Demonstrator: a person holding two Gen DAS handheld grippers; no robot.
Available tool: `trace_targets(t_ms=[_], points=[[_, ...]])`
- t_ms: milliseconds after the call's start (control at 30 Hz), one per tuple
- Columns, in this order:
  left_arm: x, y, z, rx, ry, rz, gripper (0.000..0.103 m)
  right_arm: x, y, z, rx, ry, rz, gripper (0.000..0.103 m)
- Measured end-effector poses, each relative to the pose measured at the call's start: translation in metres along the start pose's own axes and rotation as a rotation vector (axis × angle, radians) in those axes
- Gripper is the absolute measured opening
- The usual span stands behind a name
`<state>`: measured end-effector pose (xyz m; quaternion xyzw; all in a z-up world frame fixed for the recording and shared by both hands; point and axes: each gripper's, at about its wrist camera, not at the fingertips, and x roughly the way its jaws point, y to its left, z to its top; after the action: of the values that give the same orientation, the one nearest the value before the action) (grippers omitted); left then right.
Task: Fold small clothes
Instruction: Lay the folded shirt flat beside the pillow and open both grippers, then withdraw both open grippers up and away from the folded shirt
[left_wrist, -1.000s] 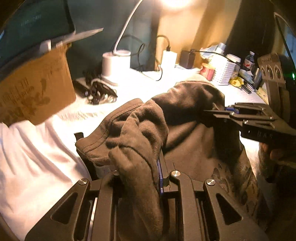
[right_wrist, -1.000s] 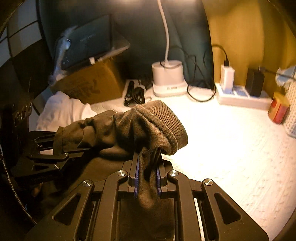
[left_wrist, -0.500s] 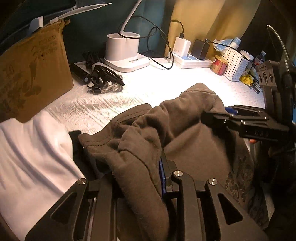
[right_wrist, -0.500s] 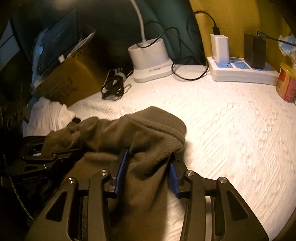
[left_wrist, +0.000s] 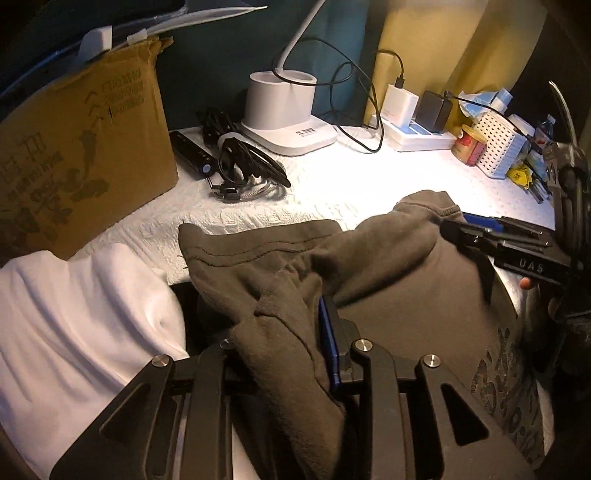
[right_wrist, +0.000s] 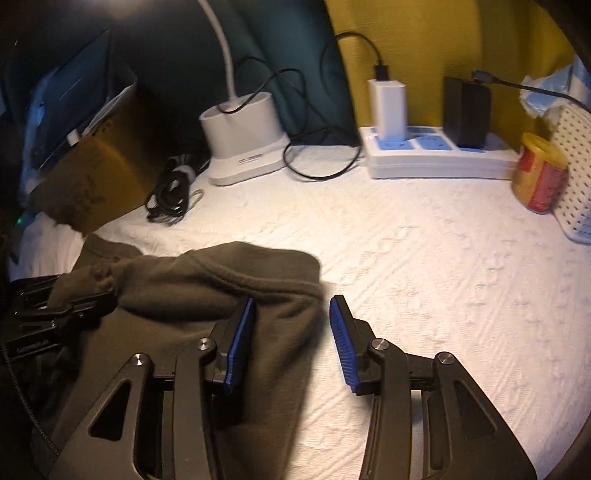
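Across the lower middle of both frames, the olive-brown knit garment lay bunched on the white textured tabletop. The left tool was clamped on a thick fold of it. The right tool stood wide open, ribbed blue pads apart, soft fabric lying loose against its left-hand pad.

white textured tabletop bearing brown garment, lamp base, power strip.
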<state>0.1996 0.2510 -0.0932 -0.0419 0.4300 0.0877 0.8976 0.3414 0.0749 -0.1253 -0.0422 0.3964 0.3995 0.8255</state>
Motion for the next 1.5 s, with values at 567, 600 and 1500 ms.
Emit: trace_targets(t_ms=[567, 600, 1500], points=[[-0.005, 0.016, -0.004, -0.055, -0.016, 0.007, 0.027, 0.005, -0.007, 0.002, 0.012, -0.005, -0.062, 0.048], [-0.003, 0.02, -0.004, -0.063, -0.011, -0.002, 0.027, 0.007, -0.008, 0.002, 0.013, -0.005, -0.064, 0.049], [-0.063, -0.016, -0.055, -0.073, -0.063, 0.001, 0.031, -0.027, 0.014, -0.022, -0.011, -0.032, -0.103, 0.063]])
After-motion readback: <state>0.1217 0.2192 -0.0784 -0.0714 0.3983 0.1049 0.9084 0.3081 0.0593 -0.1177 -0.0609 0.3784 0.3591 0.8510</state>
